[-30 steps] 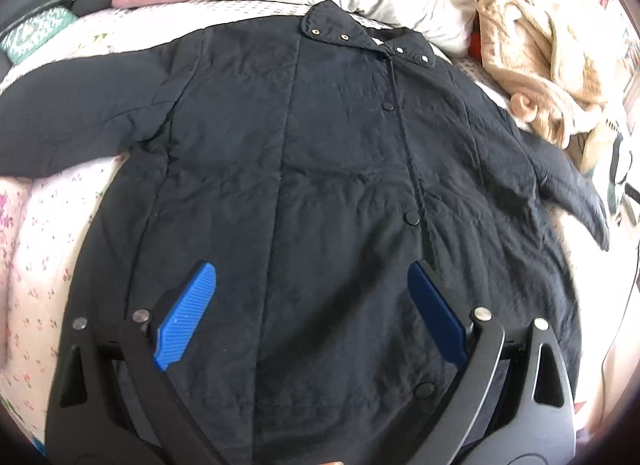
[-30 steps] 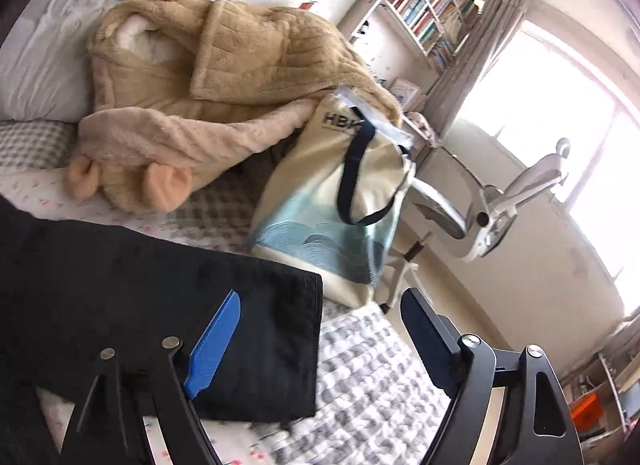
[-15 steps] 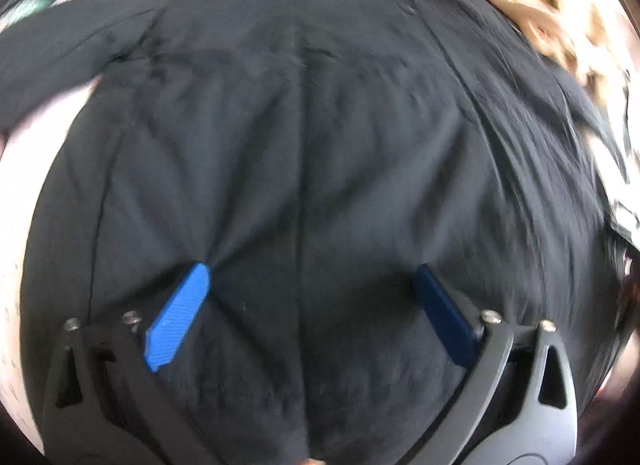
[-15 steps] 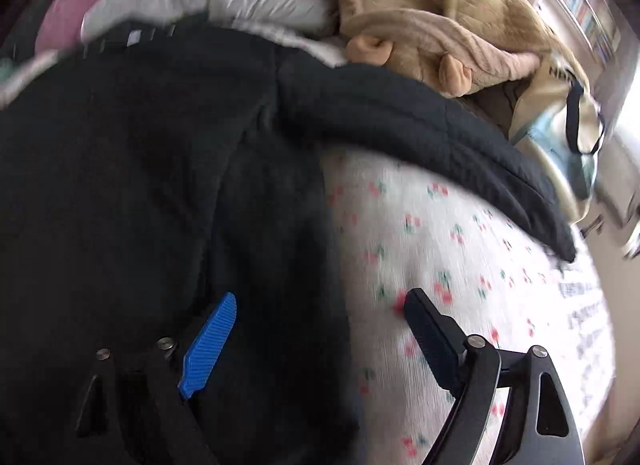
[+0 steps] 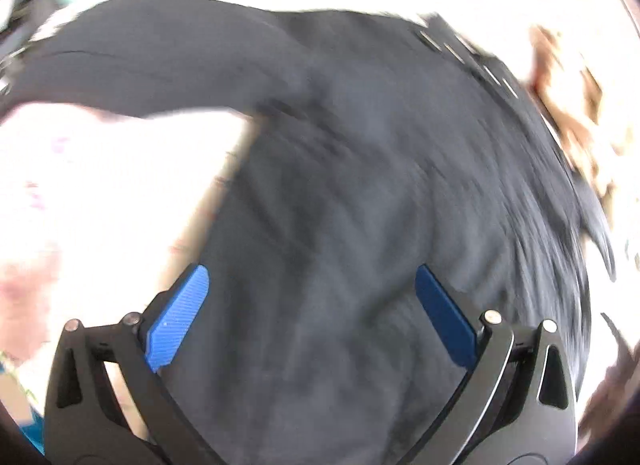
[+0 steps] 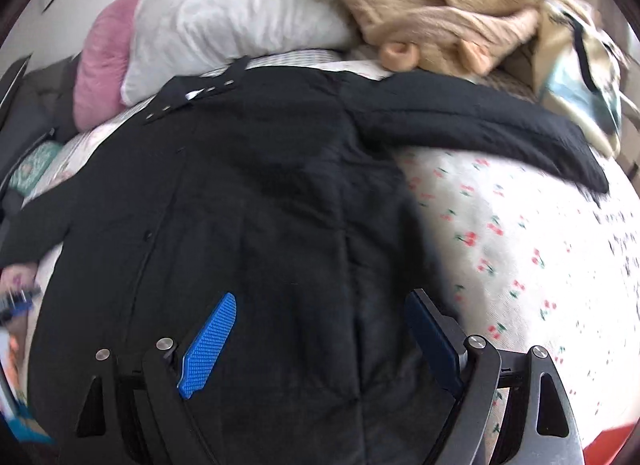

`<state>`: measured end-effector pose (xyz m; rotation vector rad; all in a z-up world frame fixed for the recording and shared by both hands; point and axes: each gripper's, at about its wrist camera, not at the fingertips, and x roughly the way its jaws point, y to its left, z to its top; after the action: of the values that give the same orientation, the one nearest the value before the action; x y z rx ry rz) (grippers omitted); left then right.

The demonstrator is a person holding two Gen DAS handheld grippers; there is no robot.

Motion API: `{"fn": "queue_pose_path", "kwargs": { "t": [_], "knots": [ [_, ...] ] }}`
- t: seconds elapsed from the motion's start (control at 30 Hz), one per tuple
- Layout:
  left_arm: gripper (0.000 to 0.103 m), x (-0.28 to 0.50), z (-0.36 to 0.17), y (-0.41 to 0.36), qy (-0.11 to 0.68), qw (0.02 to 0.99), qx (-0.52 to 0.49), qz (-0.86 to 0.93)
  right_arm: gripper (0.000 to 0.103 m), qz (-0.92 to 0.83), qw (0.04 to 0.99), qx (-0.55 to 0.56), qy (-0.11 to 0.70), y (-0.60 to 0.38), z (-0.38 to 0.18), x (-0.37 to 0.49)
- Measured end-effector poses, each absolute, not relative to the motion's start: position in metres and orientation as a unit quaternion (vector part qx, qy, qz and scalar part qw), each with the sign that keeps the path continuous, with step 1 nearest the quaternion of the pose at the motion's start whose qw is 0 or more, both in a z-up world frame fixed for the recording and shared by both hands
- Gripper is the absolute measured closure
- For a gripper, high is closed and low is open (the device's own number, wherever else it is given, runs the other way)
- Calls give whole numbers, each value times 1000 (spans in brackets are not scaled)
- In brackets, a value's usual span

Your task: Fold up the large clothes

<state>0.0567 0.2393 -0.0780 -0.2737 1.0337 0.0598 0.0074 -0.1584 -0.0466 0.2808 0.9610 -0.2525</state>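
Observation:
A large black coat (image 6: 256,201) lies spread flat, front up, on a bed with a cherry-print sheet (image 6: 520,249). Its snap collar (image 6: 192,99) points at the pillows and one sleeve (image 6: 480,125) stretches out to the right. My right gripper (image 6: 320,325) hovers open over the coat's right side near its edge, with nothing between the blue pads. In the blurred left wrist view the same coat (image 5: 360,185) fills the frame, its other sleeve (image 5: 152,65) reaching left. My left gripper (image 5: 312,305) hangs wide open above the coat's left side, holding nothing.
A white pillow (image 6: 240,25) and a pink cushion (image 6: 104,61) lie at the head of the bed. A tan fleece garment (image 6: 440,13) is heaped at the back right, with a tote bag (image 6: 580,81) beside it. The left gripper's tip (image 6: 16,301) shows at the left edge.
The left gripper has swung left across the coat toward its left edge and sleeve. The right gripper has turned from the bag and chair down onto the coat's right side.

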Motion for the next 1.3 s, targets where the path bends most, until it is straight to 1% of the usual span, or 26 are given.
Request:
{"fn": "queue_pose_path", "kwargs": {
  "t": [0.1, 0.23, 0.4, 0.5, 0.57, 0.63, 0.67, 0.77, 0.83, 0.87, 0.9, 0.93, 1.1, 1.3],
  "knots": [
    [0, 56, -68, 285, 454, 868, -181, 84, 15, -115, 875, 121, 454, -149, -46, 12],
    [1, 50, -58, 332, 412, 871, -241, 115, 15, -110, 879, 119, 449, -139, -43, 16],
    [5, 54, -41, 378, 381, 874, -264, 143, 15, -89, 881, 154, 439, -136, -41, 22],
    [6, 63, -39, 402, 361, 873, -285, 162, 15, -82, 880, 150, 442, -130, -46, 31],
    [11, 73, -43, 415, 361, 867, -292, 181, 15, -79, 880, 141, 448, -124, -50, 37],
    [22, 80, -49, 423, 356, 863, -303, 193, 15, -72, 878, 134, 455, -118, -54, 45],
    [24, 83, -52, 429, 352, 859, -314, 199, 15, -69, 878, 132, 455, -113, -54, 46],
    [38, 88, -54, 440, 331, 852, -344, 214, 15, -58, 879, 122, 457, -101, -52, 50],
    [59, 90, -54, 445, 324, 848, -352, 227, 15, -52, 880, 115, 457, -98, -51, 54],
    [63, 91, -52, 447, 320, 848, -356, 227, 15, -50, 881, 111, 457, -96, -51, 55],
    [80, 92, -49, 447, 318, 848, -357, 226, 15, -49, 882, 108, 456, -95, -51, 56],
    [91, 94, -44, 446, 317, 852, -352, 225, 15, -49, 882, 105, 456, -94, -50, 56],
    [94, 104, 0, 420, 287, 887, -300, 203, 15, -45, 881, 113, 458, -98, -52, 60],
    [94, 125, 53, 362, 257, 920, -265, 135, 15, -50, 877, 137, 458, -107, -53, 65]
  ]
}}
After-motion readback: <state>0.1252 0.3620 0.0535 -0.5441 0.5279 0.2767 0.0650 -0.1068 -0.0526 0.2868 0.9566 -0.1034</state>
